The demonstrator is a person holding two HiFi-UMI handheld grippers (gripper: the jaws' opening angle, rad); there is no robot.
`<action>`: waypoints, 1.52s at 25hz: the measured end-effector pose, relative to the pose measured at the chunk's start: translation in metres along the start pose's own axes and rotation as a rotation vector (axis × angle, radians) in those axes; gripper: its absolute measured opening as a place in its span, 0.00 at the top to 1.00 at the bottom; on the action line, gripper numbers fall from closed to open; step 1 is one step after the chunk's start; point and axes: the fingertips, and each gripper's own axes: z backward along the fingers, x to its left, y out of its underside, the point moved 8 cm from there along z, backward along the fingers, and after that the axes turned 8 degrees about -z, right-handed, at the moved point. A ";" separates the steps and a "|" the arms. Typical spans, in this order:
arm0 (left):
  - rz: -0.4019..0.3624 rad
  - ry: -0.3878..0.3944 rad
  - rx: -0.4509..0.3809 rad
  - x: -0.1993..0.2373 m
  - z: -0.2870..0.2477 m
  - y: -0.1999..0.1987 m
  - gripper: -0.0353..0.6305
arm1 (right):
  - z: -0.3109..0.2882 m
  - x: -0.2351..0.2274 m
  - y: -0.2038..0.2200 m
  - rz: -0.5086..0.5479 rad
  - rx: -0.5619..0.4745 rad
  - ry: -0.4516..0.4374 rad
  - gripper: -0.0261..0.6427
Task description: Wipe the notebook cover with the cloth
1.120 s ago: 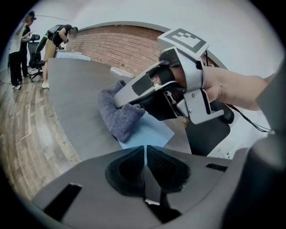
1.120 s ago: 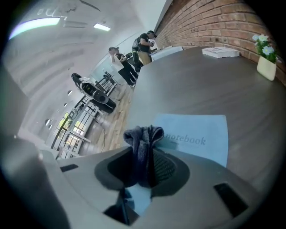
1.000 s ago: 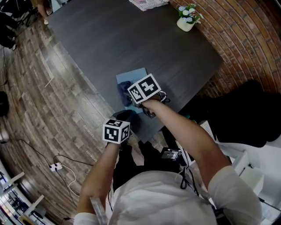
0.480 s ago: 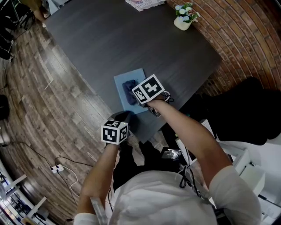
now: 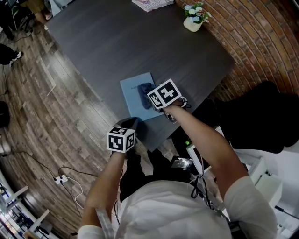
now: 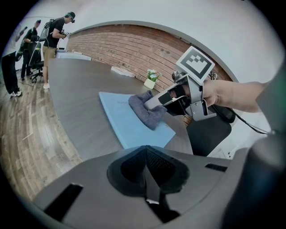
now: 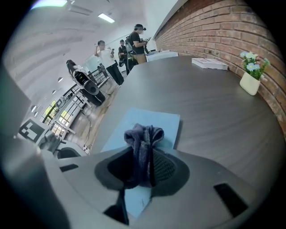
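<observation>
- Dark wood-grain worktop (image 5: 140,42) fills the middle of the room, with plank floor (image 5: 42,102) to its left and a brick wall (image 5: 261,37) to its right. A few people stand far off.
- One light blue notebook (image 5: 131,95) lies flat, cover up, close to the near edge of the worktop.
- Two grippers are out:
  - The right gripper (image 7: 143,167) has its jaws clamped on the one dark cloth (image 7: 143,134). The cloth is bunched up and pressed onto the right part of the cover.
  - The left gripper (image 6: 146,172) hangs just off the near edge, its jaws closed together on nothing, and it does not touch the notebook.
- At the far side are one stack of papers (image 5: 149,3) and one small pot of flowers (image 5: 194,21), the pot beside the wall.
- To my eye the wiping is under way, with the cloth down on the cover. No dirt or streak shows, so I cannot say which parts are done. The bare left stretch of the cover probably has yet to be covered.
</observation>
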 end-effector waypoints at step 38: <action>0.031 0.020 0.051 -0.004 0.024 0.042 0.93 | 0.007 0.090 0.046 -0.023 0.018 -0.183 0.80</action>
